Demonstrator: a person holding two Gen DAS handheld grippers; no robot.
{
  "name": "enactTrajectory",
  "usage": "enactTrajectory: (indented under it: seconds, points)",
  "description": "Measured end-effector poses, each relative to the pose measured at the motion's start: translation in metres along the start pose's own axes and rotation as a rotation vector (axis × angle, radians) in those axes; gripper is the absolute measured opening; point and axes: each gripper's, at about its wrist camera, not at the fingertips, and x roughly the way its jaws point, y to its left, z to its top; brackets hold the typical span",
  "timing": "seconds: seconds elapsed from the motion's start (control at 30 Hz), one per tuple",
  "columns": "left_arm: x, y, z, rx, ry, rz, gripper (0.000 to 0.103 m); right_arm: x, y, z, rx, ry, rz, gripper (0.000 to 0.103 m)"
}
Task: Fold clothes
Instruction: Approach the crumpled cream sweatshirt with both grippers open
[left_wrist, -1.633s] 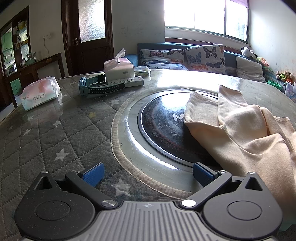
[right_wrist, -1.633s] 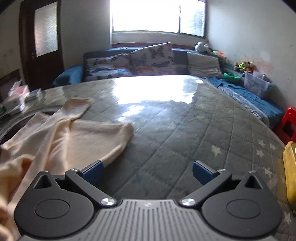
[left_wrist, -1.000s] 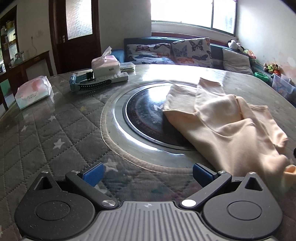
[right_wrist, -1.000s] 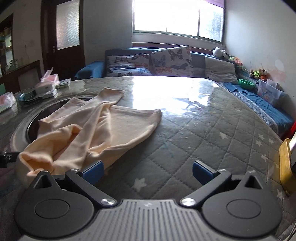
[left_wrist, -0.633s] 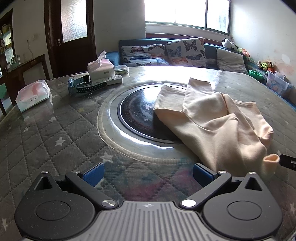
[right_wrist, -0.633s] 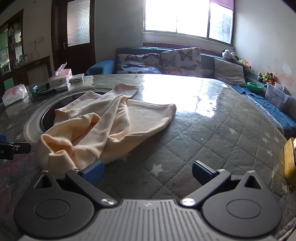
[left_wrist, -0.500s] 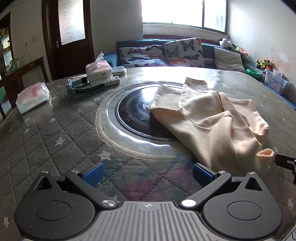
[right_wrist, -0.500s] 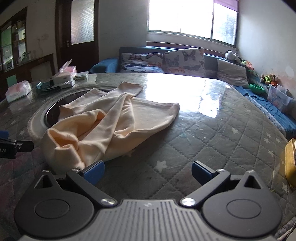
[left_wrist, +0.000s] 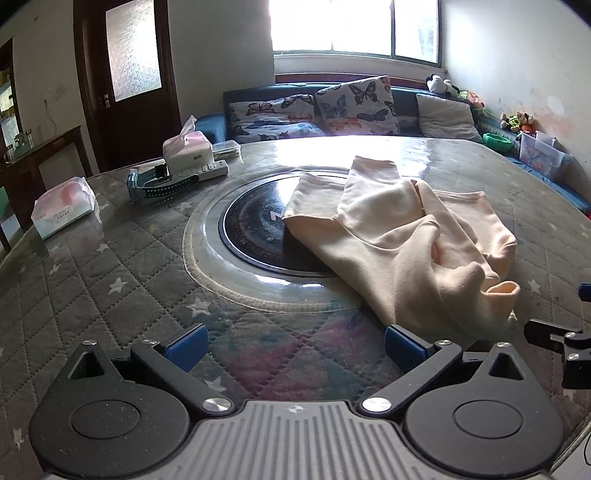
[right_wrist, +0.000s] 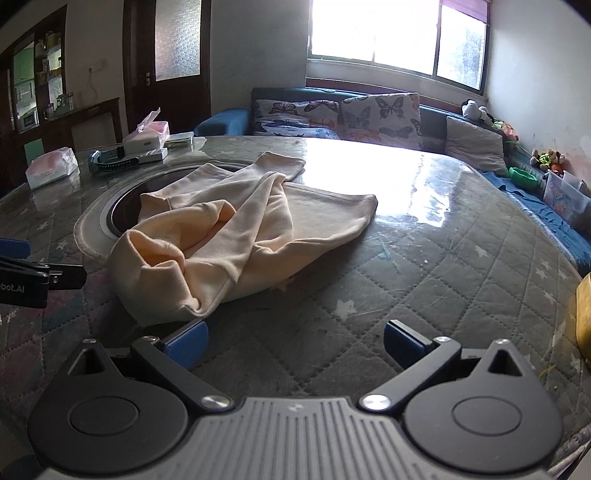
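A crumpled cream garment (left_wrist: 406, 236) lies on the round quilted table, partly over the dark glass turntable (left_wrist: 258, 229). It also shows in the right wrist view (right_wrist: 240, 229), ahead and to the left. My left gripper (left_wrist: 293, 343) is open and empty, low over the near table edge, with the garment's near end just beyond its right finger. My right gripper (right_wrist: 293, 343) is open and empty, with the garment's near fold just beyond its left finger. Each gripper's tip shows at the edge of the other's view.
A tissue box (left_wrist: 186, 147), a remote and a blue strap (left_wrist: 155, 184) sit at the far left of the table, with a tissue pack (left_wrist: 62, 210) nearer the left edge. A sofa with butterfly cushions (left_wrist: 332, 107) stands behind. A yellow object (right_wrist: 583, 317) is at the right.
Both grippers have pulled back towards the near table edge, so the whole garment now lies ahead of them. The garment has stayed put and both grippers stay open.
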Motion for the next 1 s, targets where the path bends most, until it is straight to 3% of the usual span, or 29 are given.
enactTrajectory:
  seconds: [1.0]
  points:
    - [0.005, -0.016, 0.017, 0.059, 0.003, -0.034, 0.103, 0.004, 0.004, 0.012, -0.029, -0.004, 0.008, 0.102]
